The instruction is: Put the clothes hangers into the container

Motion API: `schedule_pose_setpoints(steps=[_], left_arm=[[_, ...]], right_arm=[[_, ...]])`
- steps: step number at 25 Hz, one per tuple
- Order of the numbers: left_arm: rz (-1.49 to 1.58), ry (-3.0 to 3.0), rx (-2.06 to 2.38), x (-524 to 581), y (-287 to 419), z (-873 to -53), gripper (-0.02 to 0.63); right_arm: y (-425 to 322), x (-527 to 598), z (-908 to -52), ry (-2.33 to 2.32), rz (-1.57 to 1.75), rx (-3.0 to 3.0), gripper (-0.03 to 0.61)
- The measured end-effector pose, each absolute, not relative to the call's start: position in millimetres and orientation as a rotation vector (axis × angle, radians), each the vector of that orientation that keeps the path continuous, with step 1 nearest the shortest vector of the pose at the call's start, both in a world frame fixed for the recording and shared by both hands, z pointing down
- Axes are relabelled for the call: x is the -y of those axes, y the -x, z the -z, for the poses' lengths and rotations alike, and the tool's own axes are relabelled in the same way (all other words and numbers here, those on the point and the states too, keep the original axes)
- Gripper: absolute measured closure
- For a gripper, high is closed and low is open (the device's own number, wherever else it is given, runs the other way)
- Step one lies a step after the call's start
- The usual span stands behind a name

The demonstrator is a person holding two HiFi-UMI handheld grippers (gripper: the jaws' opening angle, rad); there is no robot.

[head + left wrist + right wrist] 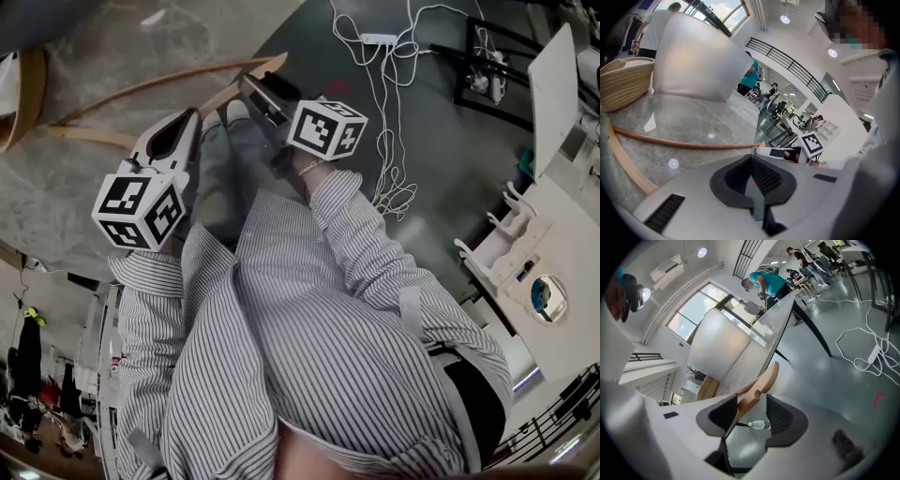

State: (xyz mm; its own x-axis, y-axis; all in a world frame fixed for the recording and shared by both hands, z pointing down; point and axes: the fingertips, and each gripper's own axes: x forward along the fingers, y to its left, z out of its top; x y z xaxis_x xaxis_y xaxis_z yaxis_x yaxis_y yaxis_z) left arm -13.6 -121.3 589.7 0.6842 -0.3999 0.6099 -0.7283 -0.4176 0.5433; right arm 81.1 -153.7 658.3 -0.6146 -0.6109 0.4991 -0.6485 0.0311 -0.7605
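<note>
A wooden clothes hanger (159, 82) lies on the grey marble table (112, 37), its curved arm running from the left to the table's edge. My right gripper (251, 89) stands open around the hanger's thick end (759, 383). That end leans near the left pad (723, 412), and the right pad is apart from it. My left gripper (178, 127) is shut, with nothing seen between its pads. The hanger's thin bar (684, 143) crosses just beyond the left gripper (752, 161). A woven basket (623, 82) stands on the table at the far left, apart from both grippers.
A large white rounded object (693, 61) stands on the table behind the basket. White cables (384, 112) sprawl over the dark floor beyond the table's edge. A water bottle (758, 424) lies on the floor below. White furniture (562, 234) stands at the right. People stand far off.
</note>
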Motion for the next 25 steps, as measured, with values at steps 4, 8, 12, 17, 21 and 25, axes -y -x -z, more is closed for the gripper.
schedule_pose_setpoints(steps=[4,8,12,17,21,25], left_arm=[[-0.486,-2.04,0.863,122.3,13.2,-589.9,0.603],[-0.491,-2.038,0.861,126.6,14.5,-591.3,0.603],[-0.494,-2.033,0.861,128.3,16.4,-593.2,0.603],[-0.498,-2.026,0.852,126.4,18.5,-596.2,0.603],[-0.495,-2.022,0.856,123.8,22.1,-595.9,0.603],[-0.489,-2.03,0.868,118.7,27.3,-591.2,0.603]], right_arm=[[-77.9,158.2,-656.8,-1.373,-1.743,2.246,0.387],[-76.9,164.4,-655.0,-1.385,-1.829,2.267,0.387],[-75.2,165.5,-657.4,-1.371,-1.853,2.273,0.401],[-74.0,165.1,-656.8,-1.364,-1.881,2.302,0.451],[-74.8,163.0,-656.7,-1.373,-1.92,2.278,0.46],[-77.3,160.9,-645.4,-1.412,-1.904,2.303,0.468]])
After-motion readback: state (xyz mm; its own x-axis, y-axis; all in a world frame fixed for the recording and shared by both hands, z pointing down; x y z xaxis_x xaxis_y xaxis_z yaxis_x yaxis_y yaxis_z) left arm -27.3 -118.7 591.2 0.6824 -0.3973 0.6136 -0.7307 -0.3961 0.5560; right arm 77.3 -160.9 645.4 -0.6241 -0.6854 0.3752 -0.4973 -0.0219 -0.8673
